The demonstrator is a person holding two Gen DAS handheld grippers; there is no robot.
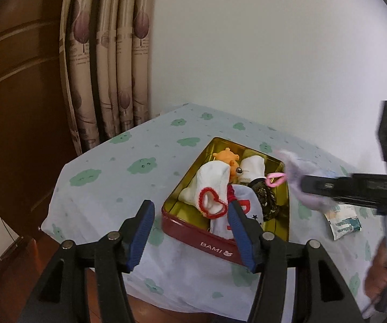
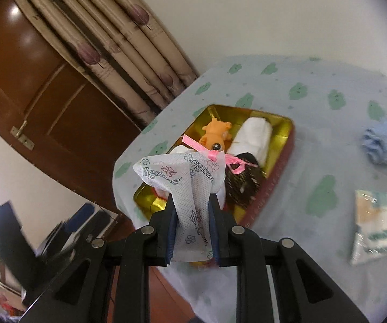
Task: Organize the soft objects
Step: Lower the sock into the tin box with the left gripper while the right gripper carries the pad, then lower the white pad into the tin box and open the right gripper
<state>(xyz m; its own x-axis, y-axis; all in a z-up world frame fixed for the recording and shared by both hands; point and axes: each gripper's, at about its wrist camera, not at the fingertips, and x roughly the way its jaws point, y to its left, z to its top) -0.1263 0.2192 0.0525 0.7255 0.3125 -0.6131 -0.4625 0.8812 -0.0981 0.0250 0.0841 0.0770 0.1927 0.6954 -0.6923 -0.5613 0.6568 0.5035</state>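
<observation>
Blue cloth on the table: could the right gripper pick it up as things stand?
Probably not yet. The right gripper is shut on a white pouch with a pink ribbon; the blue cloth itself lies uncovered.

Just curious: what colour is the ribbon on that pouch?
Pink ribbon, clearest in the right wrist view.

Glossy gold-lined metal tin (image 1: 279, 202), matt cotton tablecloth (image 1: 107, 188), embossed nonwoven pouch (image 2: 190, 188), polished wooden door (image 2: 32, 80).
</observation>
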